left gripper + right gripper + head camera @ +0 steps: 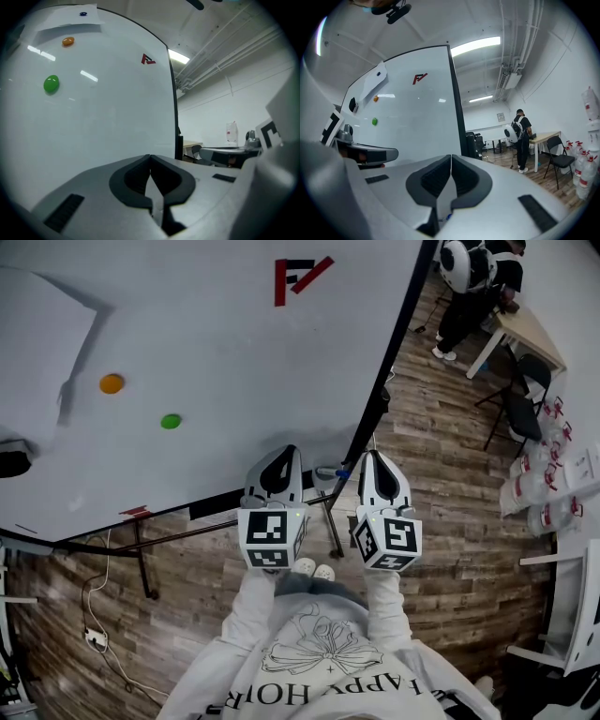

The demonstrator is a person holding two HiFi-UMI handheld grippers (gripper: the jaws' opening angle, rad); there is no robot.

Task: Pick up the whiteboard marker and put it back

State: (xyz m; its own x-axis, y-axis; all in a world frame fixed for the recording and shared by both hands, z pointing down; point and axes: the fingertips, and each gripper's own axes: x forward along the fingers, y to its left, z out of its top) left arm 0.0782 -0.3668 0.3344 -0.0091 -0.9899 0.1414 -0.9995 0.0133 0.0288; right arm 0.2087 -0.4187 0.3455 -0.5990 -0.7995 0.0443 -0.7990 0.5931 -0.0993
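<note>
The whiteboard (216, 343) stands in front of me with a red logo (300, 277), an orange magnet (112, 383) and a green magnet (170, 421). A small marker with a blue end (339, 472) lies on the board's bottom ledge near its right corner. My left gripper (286, 450) and right gripper (373, 454) are held side by side just short of that ledge, one on each side of the marker. In both gripper views the dark pads meet, left gripper (150, 156) and right gripper (451, 156), with nothing between them.
A paper sheet (37, 343) and a black eraser (11, 462) are on the board's left part. The board's stand legs (141, 563) and a cable with a power strip (94, 638) are on the wood floor. At the right are a person at a table (469, 277), a chair (525, 399) and spray bottles (544, 484).
</note>
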